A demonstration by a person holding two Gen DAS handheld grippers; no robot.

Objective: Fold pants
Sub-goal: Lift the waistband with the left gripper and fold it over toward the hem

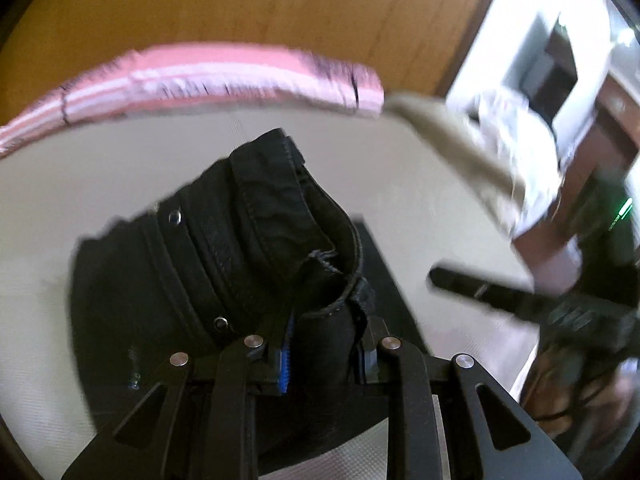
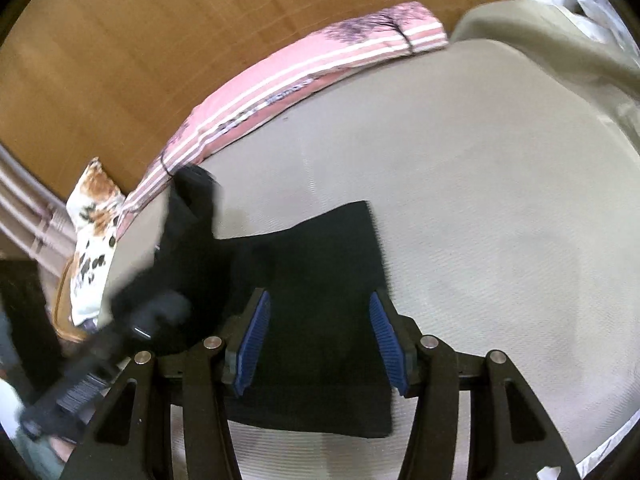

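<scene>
**Waistband end coming over with the left gripper**

The left gripper is pinching the black pants right by the waistband. Its jaws are nearly closed with a thick wad of cloth bunched between them, zipper and rivets facing the camera. The held end is lifting off the bed, I'm guessing so it can be carried over the rest and make the fold.

The right gripper is standing about half open, blue pads either side of the flat part of the pants, but not pressing on anything as far as I can tell. It looks like it's hovering to pin or smooth that layer.

The pants are lying mid-bed, well apart from the pink striped pillow along the wooden headboard.
</scene>
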